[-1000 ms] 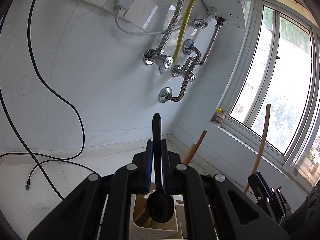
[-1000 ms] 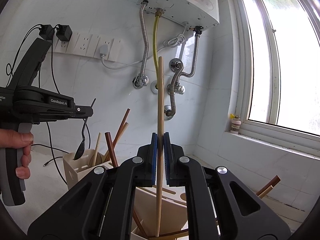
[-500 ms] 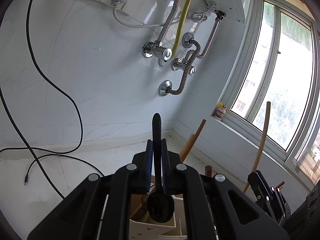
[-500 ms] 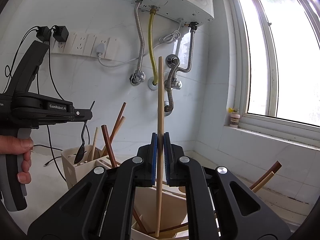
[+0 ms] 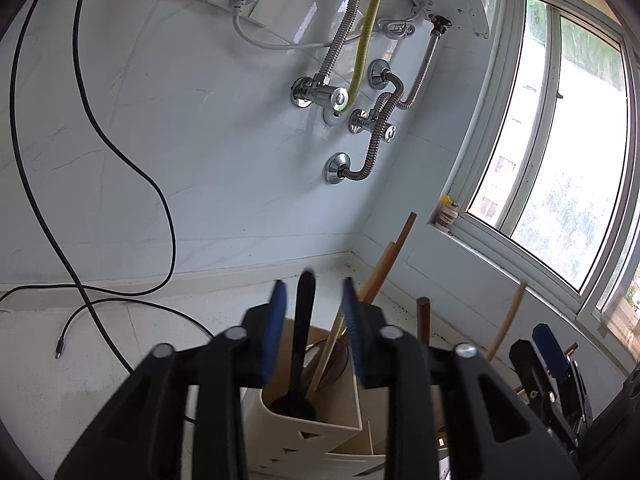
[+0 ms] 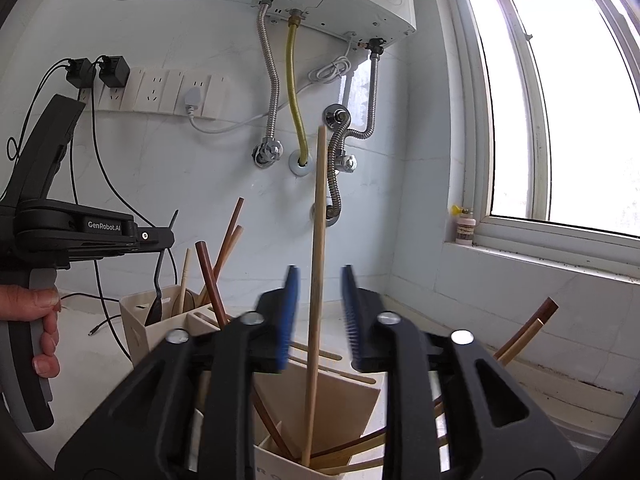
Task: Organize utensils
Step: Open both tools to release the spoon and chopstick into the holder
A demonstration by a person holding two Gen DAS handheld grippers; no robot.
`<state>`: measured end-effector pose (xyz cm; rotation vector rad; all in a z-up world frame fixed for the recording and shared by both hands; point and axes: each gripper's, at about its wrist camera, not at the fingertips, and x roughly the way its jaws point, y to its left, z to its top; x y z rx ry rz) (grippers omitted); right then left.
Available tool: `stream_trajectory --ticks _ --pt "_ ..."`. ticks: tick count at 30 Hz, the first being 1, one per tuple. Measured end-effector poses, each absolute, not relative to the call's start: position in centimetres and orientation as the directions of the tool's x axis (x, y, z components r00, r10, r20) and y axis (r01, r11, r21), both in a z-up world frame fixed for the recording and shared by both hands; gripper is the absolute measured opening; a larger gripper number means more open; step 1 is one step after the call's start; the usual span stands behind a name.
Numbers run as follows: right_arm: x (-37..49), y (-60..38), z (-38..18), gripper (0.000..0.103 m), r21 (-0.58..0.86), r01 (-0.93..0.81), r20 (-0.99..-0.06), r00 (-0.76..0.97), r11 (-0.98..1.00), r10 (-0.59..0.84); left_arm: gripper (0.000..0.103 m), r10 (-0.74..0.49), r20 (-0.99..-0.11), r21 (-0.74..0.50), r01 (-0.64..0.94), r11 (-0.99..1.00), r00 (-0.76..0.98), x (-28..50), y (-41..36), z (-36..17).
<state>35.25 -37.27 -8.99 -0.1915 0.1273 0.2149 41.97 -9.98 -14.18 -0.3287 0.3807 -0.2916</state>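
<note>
A: Any writing?
B: "GenRobot.AI" on the left hand-held gripper (image 6: 160, 236). Letters on the holder (image 6: 280, 460) are too cut off to read.
A: The hand-held grippers?
B: Both opening. The left's pads flank the spoon (image 5: 298, 344), standing in its holder (image 5: 320, 420); right hand-held gripper (image 6: 318, 312) flanks the stick (image 6: 316, 280), untouched.

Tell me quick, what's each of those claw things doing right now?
Left gripper: jaws opening, black spoon between them, not pressed.
Right gripper: jaws opening, wooden stick between them, not pressed.
</note>
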Motion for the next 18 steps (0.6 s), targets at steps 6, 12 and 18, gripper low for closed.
stream_trajectory --ticks 6,12,18 --pt "33.8 -38.8 -7.7 0.057 -0.134 -0.187 -0.107 0.979 0.973 0.173 0.062 -0.315 -0.302 -0.351 0.202 0.914 0.900 40.1 -9.3 -13.6" --pt "32.3 -39.8 -6.2 0.066 -0.122 -0.175 -0.094 0.982 0.977 0.164 0.078 -0.303 -0.297 -0.314 0.207 0.927 0.905 38.0 -8.3 -12.6" --pt "30.3 -40.9 -4.5 0.084 -0.099 -0.163 -0.083 0.984 0.982 0.155 0.092 -0.288 -0.282 -0.263 0.214 0.941 0.915 35.4 -7.5 -11.1"
